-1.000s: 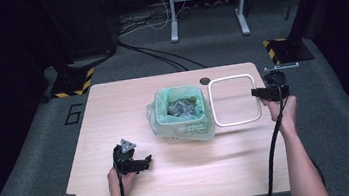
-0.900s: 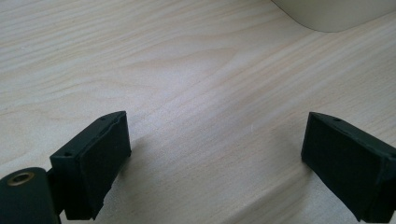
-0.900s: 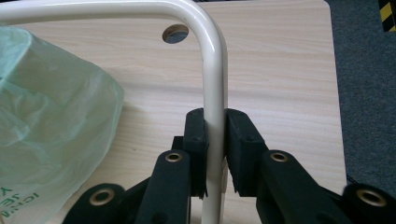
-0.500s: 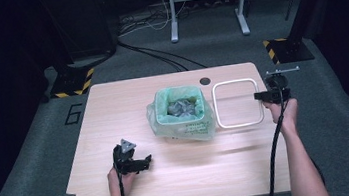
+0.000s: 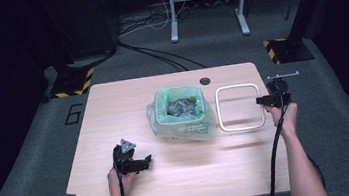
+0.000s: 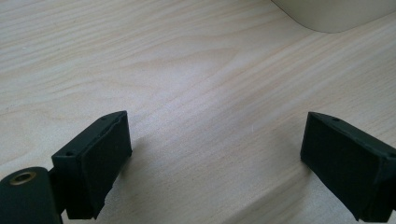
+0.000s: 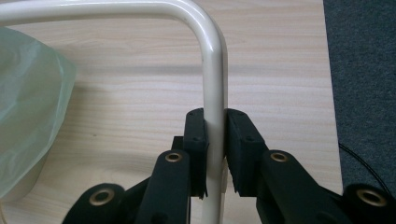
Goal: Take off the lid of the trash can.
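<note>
The bin [image 5: 182, 112] with its green bag sits mid-table, and just right of it lies the white frame [image 5: 238, 107], looking stiff, light and glossy-slick. The right gripper [image 7: 215, 135] pinches its thin right-hand rail, probably the best hold, while the left gripper [image 6: 215, 154] gapes wide over bare table [image 5: 114, 115].

Right gripper [image 7: 215, 154] fingers clamped; left gripper [image 6: 215, 163] apparently resting, fingers apart.

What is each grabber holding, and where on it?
The right gripper pinches the white frame on its side bar, just below a rounded corner. The left gripper holds nothing.
</note>
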`<state>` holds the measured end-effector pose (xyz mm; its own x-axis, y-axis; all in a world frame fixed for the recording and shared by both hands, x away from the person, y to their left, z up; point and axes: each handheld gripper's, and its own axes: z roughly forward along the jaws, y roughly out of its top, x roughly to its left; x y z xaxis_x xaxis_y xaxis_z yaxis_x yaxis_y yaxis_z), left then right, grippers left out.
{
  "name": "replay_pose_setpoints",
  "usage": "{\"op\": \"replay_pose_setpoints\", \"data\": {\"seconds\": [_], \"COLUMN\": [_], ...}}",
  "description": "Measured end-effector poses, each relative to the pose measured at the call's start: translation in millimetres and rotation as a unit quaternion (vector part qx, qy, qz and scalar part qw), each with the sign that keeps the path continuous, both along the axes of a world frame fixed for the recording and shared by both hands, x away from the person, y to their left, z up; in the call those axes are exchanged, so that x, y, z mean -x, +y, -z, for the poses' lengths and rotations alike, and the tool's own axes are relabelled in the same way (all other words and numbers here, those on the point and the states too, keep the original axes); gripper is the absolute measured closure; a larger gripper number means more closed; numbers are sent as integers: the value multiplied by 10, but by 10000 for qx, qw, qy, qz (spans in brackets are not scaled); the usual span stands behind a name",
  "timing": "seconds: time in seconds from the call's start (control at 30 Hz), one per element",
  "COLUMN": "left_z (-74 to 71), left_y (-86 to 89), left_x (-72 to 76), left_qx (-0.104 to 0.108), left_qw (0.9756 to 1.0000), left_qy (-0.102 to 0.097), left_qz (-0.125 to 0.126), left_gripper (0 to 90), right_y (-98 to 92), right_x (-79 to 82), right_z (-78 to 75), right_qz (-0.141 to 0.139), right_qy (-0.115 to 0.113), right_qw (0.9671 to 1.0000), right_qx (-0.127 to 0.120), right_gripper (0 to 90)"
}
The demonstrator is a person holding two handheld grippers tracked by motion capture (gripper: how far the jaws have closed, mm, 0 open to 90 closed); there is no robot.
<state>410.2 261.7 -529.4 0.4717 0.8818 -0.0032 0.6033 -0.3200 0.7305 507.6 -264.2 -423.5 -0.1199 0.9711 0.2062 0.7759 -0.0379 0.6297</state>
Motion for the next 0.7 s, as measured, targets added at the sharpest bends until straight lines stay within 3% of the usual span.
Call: {"op": "replay_pose_setpoints", "data": {"seconds": [0.7], "left_z": [-3], "left_y": [3], "left_x": [3], "left_qx": [-20], "left_qw": [10000], "left_qy": [-2], "left_qz": [0], "left_gripper": [89], "right_y": [-53], "right_x": [-41], "right_z": [245], "right_qz": [217], "right_qy": [229], "right_qw": [9995], "right_qx": [-41], "right_gripper": [786]}}
